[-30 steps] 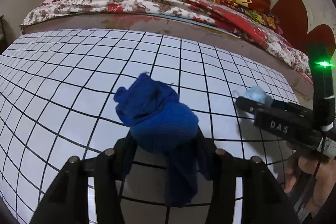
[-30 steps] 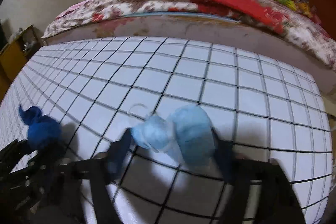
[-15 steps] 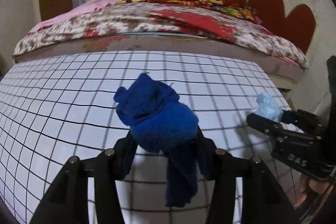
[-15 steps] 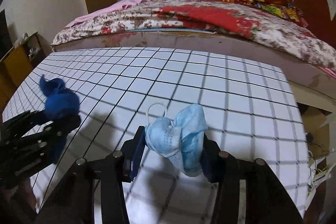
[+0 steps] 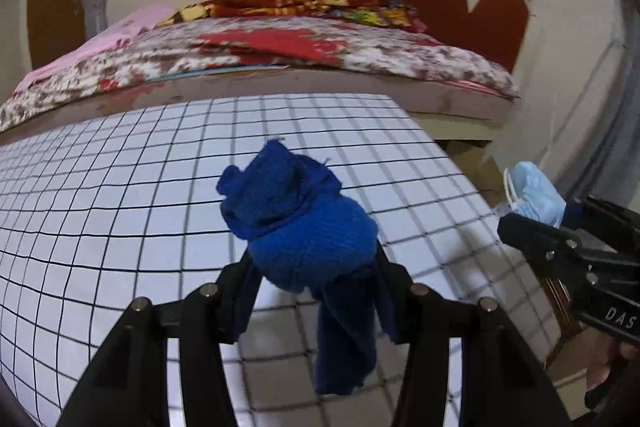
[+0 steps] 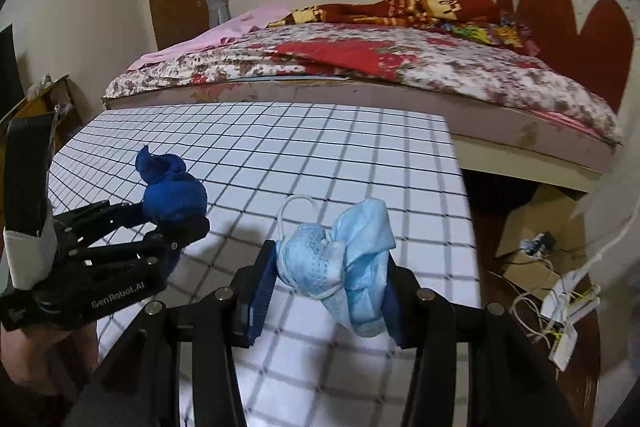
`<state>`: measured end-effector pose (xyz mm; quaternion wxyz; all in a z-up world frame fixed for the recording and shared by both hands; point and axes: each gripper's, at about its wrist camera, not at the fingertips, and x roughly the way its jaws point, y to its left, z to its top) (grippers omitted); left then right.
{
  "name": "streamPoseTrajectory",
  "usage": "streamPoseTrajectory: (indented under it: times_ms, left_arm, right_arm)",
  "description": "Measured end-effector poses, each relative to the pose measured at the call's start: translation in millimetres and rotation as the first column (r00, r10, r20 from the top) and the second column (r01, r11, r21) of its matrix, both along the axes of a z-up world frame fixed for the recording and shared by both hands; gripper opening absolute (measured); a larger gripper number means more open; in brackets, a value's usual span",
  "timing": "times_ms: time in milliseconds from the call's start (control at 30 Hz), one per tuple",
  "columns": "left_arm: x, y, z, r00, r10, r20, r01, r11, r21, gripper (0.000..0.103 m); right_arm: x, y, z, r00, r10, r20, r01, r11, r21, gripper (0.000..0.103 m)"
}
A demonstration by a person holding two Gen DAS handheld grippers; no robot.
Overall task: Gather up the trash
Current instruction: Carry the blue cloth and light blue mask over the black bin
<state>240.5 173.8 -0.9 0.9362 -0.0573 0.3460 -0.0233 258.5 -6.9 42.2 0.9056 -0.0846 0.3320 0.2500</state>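
Above the white black-gridded table (image 5: 120, 195), left hand-held gripper (image 5: 312, 291) clamps a bunched dark blue knitted cloth (image 5: 304, 227), tail hanging below. Right hand-held gripper (image 6: 328, 287), alongside near the table's right edge, pinches a crumpled light blue face mask (image 6: 344, 259). Both tilt downward. Beyond: floral-covered bed (image 6: 360, 75); brown cardboard box (image 6: 544, 227) and white cables (image 6: 560, 299) on floor, right.
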Motion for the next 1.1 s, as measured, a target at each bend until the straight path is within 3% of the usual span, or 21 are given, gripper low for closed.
streamPoseTrajectory:
  times_ms: [433,767,1100]
  left_arm:
    - [-51.3,-59.7,18.4,0.993,-0.106,0.061,0.101,0.993,0.067,0.052]
    - [-86.4,-111.0,26.3,0.977,-0.2,0.068,0.194,0.978,0.081,0.052]
    - [-114.1,-168.5,21.2,0.955,-0.289,0.061,0.286,0.956,0.064,0.052]
  right_arm:
    - [-61.5,-88.3,12.9,0.996,-0.076,0.045,0.076,0.997,0.005,0.049]
    - [-98.9,-144.3,17.6,0.991,-0.114,0.073,0.11,0.993,0.05,0.049]
    - [-122.0,-202.8,3.0,0.981,-0.178,0.073,0.17,0.979,0.11,0.049]
